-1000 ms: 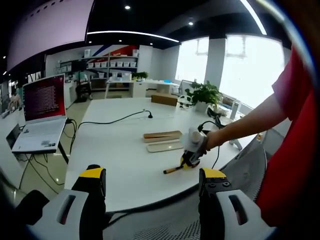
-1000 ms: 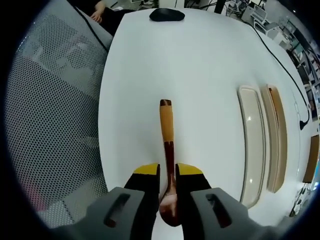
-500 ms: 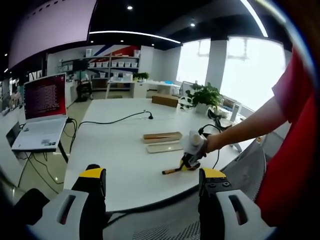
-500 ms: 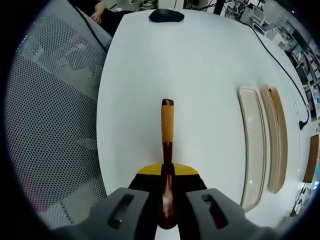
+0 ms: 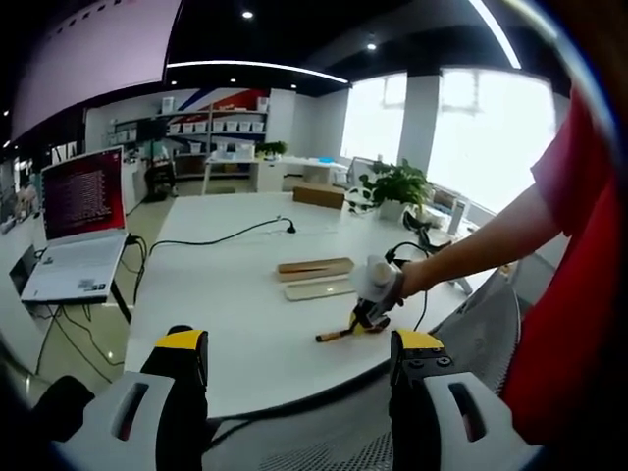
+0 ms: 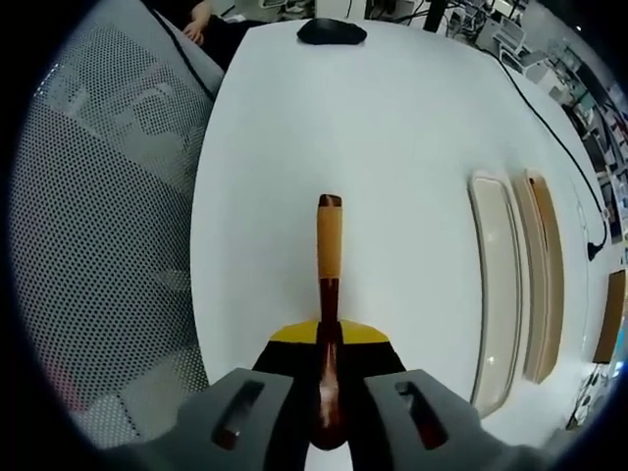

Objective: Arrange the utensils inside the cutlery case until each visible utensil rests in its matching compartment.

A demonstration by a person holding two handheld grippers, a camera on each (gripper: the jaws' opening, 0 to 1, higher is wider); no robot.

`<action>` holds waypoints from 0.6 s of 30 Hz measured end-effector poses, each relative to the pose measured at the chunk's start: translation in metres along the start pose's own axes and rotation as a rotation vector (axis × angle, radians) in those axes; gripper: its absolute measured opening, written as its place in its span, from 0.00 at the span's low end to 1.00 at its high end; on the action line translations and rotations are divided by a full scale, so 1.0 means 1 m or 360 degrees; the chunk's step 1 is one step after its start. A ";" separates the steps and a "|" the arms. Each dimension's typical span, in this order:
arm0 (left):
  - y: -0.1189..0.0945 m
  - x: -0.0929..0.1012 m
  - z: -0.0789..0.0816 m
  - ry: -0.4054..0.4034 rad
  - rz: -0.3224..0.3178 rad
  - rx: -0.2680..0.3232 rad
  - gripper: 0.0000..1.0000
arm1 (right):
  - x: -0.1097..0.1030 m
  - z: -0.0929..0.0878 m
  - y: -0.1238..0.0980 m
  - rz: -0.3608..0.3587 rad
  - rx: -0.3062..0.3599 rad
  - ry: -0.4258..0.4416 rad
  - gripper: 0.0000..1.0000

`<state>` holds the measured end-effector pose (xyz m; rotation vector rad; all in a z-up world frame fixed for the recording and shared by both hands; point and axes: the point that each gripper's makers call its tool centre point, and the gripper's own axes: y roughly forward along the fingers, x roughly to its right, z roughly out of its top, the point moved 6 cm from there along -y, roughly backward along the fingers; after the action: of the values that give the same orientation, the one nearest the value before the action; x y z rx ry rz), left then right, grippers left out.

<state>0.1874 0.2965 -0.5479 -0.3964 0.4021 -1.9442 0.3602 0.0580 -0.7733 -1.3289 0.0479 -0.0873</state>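
Note:
A wooden utensil [image 6: 328, 265] with a light handle and dark reddish stem points away from my right gripper [image 6: 330, 339], which is shut on its stem just above the white table [image 6: 392, 128]. To its right lie the cream case lid [image 6: 497, 285] and the wooden cutlery case [image 6: 545, 275], side by side. In the left gripper view, the right gripper [image 5: 371, 309] holds the utensil [image 5: 334, 334] near the table's front edge, with the case [image 5: 314, 267] and lid [image 5: 320, 288] behind it. My left gripper [image 5: 294, 353] stands open, off the table's near edge, with nothing between its jaws.
A person's arm [image 5: 481, 245] in a red sleeve reaches in from the right. A mesh chair [image 6: 108, 196] stands by the table's edge. A black mouse [image 6: 332, 31], a black cable [image 5: 221, 237], a potted plant [image 5: 397, 186] and a laptop [image 5: 74, 235] on a side stand are around.
My right gripper has shut on the utensil's stem; a second ago its jaws stood slightly apart around it. The left gripper view has hardly shifted.

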 end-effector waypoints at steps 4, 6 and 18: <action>-0.002 -0.002 0.001 -0.0001 0.0011 0.0008 0.78 | 0.003 0.007 -0.022 -0.0024 0.0043 0.0030 0.01; -0.002 -0.003 0.001 -0.0004 0.0013 0.0008 0.77 | 0.006 0.011 -0.035 -0.0023 0.0026 0.0027 0.01; 0.001 -0.002 0.003 0.0024 -0.0012 0.0000 0.77 | 0.020 0.037 -0.093 0.0032 0.0101 0.0059 0.01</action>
<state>0.1904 0.2976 -0.5460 -0.3840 0.4110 -1.9558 0.3796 0.0694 -0.6736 -1.2634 0.0889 -0.0956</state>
